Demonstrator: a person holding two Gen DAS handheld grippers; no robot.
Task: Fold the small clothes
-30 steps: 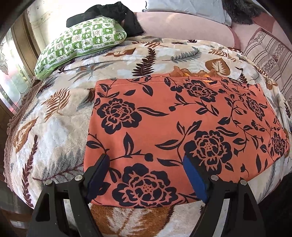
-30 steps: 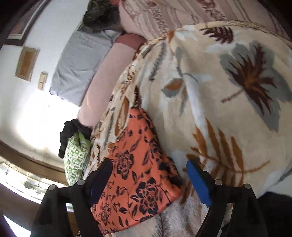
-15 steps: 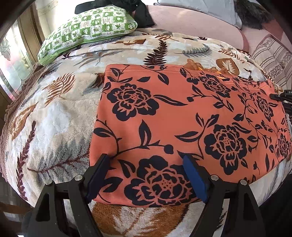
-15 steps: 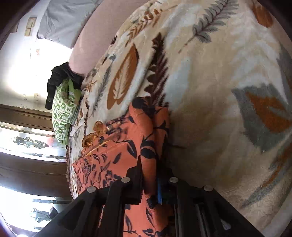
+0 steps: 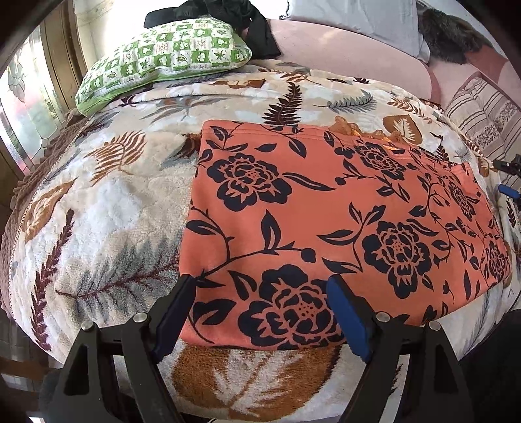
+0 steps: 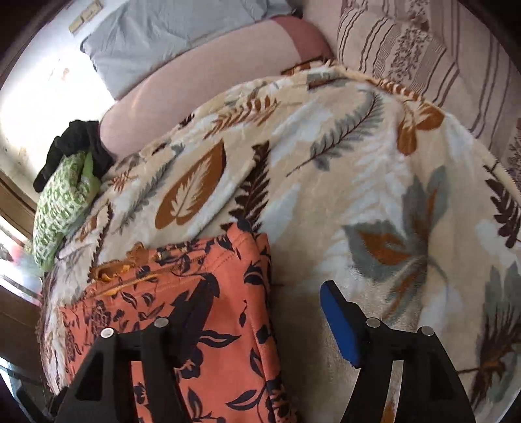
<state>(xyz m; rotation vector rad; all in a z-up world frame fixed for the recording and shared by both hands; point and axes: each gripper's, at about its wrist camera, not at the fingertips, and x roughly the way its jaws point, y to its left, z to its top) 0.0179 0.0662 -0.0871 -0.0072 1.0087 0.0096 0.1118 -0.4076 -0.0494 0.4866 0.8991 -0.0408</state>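
An orange garment with dark blue flowers [image 5: 325,221] lies flat and folded into a rectangle on the leaf-print blanket [image 5: 107,221]. My left gripper [image 5: 260,312] is open and empty, its fingers over the garment's near left corner. In the right wrist view the garment's right end [image 6: 208,306] lies at the lower left. My right gripper [image 6: 263,309] is open and empty, straddling the garment's right edge, with the left finger over the cloth and the blue pad [image 6: 338,328] over the blanket. The right gripper's tip shows at the far right of the left wrist view [image 5: 508,182].
A green checked pillow [image 5: 162,61] with a black cloth [image 5: 228,13] on it lies at the far left. A pink bolster [image 5: 351,55], a grey pillow [image 6: 182,42] and a striped cushion [image 6: 423,55] line the back and right. The bed's near edge drops off below my grippers.
My right gripper was shut on the garment's right edge half a second ago; it has opened, let go and swung upright. My left gripper has shifted left and stayed open.
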